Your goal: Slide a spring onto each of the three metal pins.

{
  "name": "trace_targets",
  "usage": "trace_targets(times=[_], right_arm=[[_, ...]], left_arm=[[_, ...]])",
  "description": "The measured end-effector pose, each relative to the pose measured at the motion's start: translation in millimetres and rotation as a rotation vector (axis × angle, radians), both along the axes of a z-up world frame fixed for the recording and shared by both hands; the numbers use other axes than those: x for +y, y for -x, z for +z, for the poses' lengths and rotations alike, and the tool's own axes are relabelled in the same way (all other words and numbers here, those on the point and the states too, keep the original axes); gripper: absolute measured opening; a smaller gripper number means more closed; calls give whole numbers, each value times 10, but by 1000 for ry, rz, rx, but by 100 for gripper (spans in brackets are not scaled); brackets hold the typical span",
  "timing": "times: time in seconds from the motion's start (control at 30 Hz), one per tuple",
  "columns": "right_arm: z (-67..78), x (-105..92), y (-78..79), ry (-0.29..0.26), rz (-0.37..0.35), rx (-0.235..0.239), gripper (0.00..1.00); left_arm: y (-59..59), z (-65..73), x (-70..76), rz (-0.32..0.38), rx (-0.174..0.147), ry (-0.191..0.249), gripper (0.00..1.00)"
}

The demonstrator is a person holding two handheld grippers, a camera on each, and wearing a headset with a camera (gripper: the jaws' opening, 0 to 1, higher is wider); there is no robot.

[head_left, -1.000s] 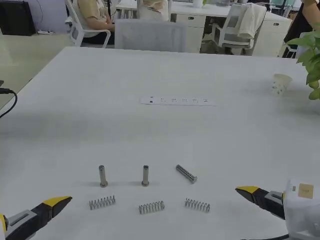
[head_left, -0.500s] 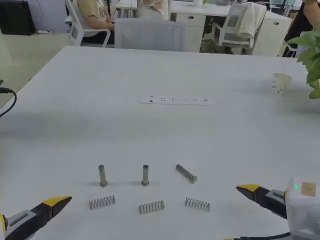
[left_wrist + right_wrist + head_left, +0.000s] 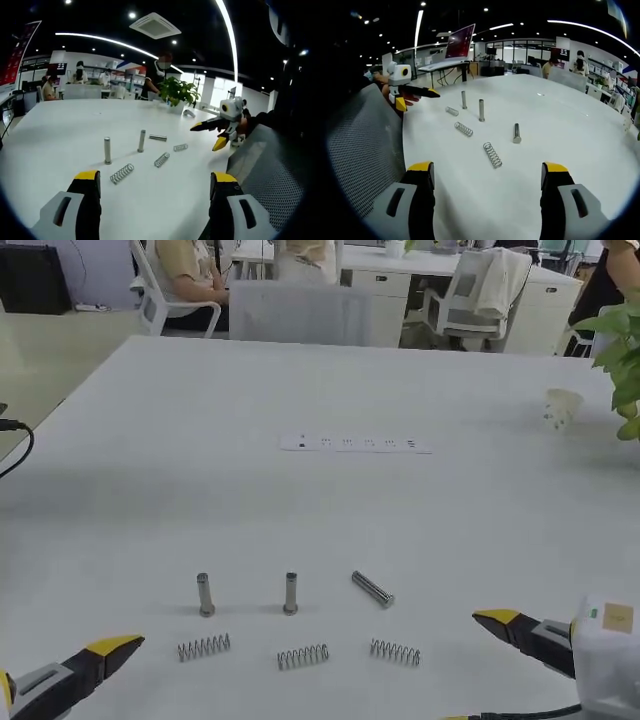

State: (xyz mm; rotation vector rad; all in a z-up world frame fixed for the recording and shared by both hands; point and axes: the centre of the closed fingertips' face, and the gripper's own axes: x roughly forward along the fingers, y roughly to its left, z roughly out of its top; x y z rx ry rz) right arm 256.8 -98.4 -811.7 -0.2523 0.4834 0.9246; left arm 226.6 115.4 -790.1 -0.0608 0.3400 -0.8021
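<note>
Two metal pins [image 3: 205,594] [image 3: 290,593] stand upright on the white table [image 3: 330,510], and a third pin [image 3: 372,588] lies on its side to their right. Three springs [image 3: 204,646] [image 3: 302,656] [image 3: 395,651] lie in a row in front of them. My left gripper [image 3: 155,176] is open and holds nothing, low at the near left, its yellow fingertip [image 3: 112,645] just left of the first spring. My right gripper [image 3: 488,167] is open too, at the near right, its fingertip [image 3: 496,619] right of the third spring. Neither gripper touches a part.
A white power strip [image 3: 355,443] lies mid-table. A paper cup [image 3: 562,407] and a green plant [image 3: 620,350] are at the far right edge. A black cable [image 3: 15,440] hangs at the left edge. Chairs and seated people are beyond the far edge.
</note>
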Motion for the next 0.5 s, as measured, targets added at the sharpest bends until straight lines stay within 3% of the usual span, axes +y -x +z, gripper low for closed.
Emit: trace_targets(times=[0.27, 0.5], right_arm=[[37, -12, -27, -7, -6, -5, 88], [193, -24, -156, 6, -3, -24, 87]], left_arm=[[-2, 10, 6, 4, -2, -3, 87], [2, 31, 3, 3, -7, -9, 87]])
